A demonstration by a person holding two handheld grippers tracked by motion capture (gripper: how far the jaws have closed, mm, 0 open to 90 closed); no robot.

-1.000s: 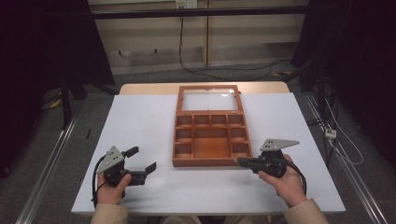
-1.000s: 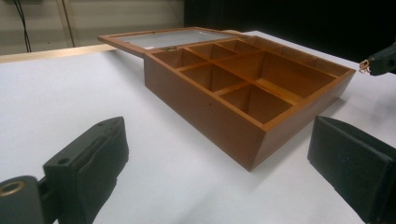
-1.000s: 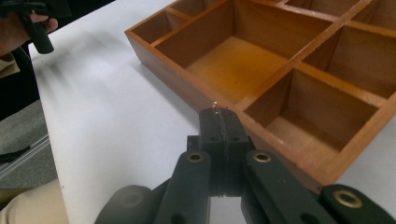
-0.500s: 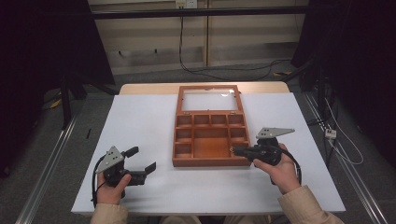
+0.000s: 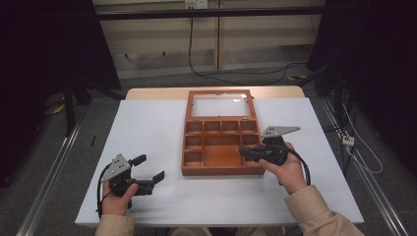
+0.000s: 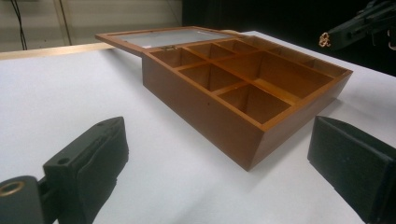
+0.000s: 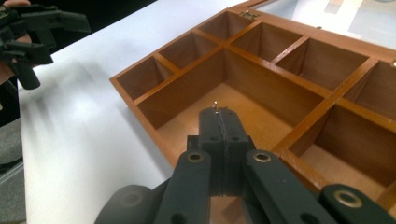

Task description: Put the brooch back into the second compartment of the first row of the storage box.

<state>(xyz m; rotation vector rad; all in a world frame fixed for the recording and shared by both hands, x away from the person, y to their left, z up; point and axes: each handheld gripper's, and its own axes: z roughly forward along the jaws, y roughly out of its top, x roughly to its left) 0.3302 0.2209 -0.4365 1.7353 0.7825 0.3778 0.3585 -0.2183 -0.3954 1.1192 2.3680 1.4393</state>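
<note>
An open wooden box [image 5: 221, 170] with several compartments lies mid-table, its glass lid [image 5: 219, 104] folded flat behind it. My right gripper [image 5: 242, 150] hovers over the box's large middle compartment [image 7: 187, 88]. Its jaws are shut on a tiny metal piece [image 7: 215, 105] that pokes out at the tip. That piece glints gold [image 6: 322, 39] at the tip of the right gripper [image 6: 359, 25] in the left gripper view. My left gripper [image 5: 150, 167] rests open near the table's front left, aimed at the box's near corner [image 6: 252, 140], with nothing between its jaws.
The white table [image 5: 147, 128] has bare room on both sides of the box. Cables run on the floor behind the table, and a dark stand [image 5: 69, 98] is at the left. A metal rail [image 5: 49, 172] runs along the table's left side.
My right gripper has moved left and forward from beside the box's right wall to above its middle compartment, jaws still shut. The left gripper has stayed put.
</note>
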